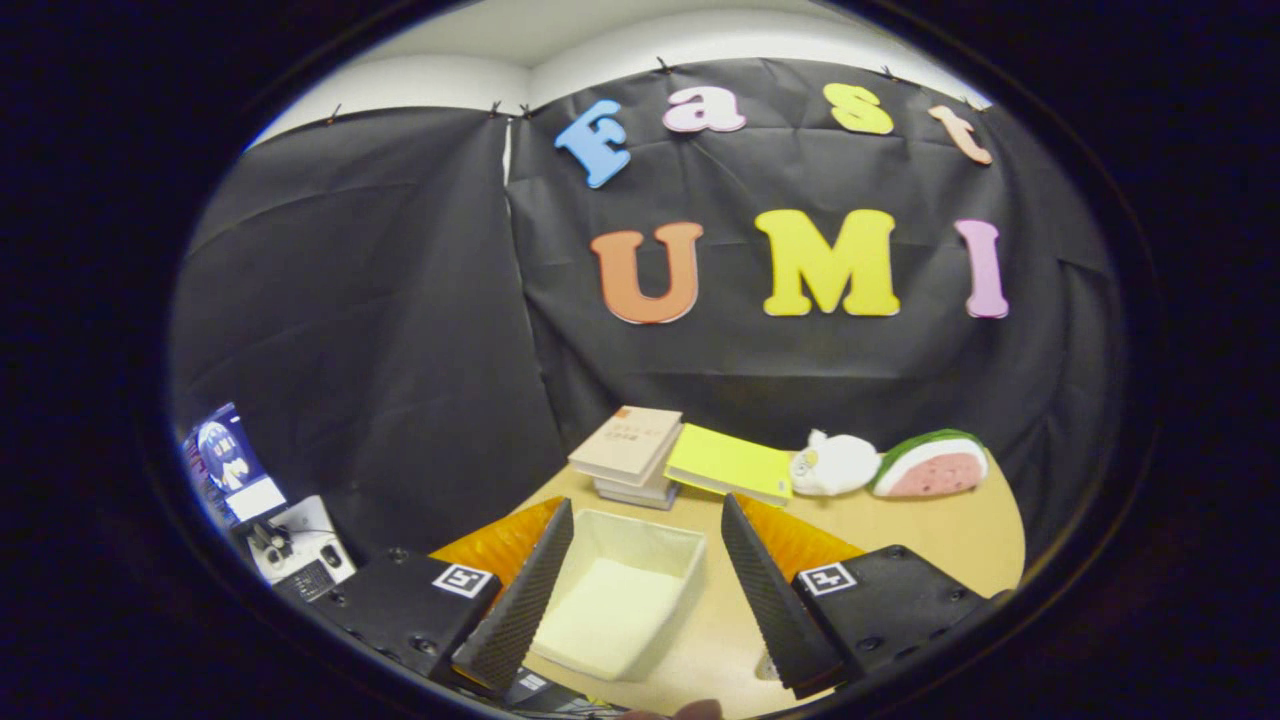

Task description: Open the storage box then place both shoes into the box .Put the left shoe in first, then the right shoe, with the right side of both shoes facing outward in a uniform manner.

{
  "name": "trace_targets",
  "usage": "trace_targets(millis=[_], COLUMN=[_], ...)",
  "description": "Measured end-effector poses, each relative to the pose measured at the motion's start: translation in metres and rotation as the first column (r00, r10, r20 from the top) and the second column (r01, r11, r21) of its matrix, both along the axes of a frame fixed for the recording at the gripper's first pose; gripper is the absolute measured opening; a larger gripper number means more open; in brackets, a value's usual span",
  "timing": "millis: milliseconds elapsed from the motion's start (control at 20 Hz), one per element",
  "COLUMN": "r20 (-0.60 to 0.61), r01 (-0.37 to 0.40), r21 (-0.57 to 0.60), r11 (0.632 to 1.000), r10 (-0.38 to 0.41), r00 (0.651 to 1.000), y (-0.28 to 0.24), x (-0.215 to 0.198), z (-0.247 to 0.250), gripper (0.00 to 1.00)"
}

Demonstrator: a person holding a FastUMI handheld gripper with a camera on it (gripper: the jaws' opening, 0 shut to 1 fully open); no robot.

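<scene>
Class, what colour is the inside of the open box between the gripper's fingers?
Cream-white storage box, gripper view.

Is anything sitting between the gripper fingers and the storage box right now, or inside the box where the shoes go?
Nothing visible. The gripper is open, and the storage box sits on the table between its fingers, open-topped with nothing showing inside. The stack of books and yellow folder lie beyond it.

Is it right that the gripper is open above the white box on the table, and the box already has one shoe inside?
Not quite. The gripper is open above the white box on the table, as you say, but the gripper view shows the box with nothing inside: only its pale bottom and walls, and no shoe in it.
</scene>
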State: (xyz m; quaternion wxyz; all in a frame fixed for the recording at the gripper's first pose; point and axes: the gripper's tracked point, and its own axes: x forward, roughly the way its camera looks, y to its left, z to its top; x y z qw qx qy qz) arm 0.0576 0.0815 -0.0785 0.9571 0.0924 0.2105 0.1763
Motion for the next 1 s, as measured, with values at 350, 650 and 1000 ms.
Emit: trace_targets(millis=[350,650,1000], r20=[-0.257,-0.497,-0.716], r01=[0.162,0.087,-0.028], r21=[-0.075,-0.139,-0.085], r11=[0.984,0.986,0.996], r10=[-0.176,-0.146,-0.041], r00=[0.95,0.855,0.697], y=[-0.108,-0.132,-0.118], x=[0.0,0.001,0.011], z=[-0.109,-0.228,-0.322], gripper=[0.98,0.98,0.95])
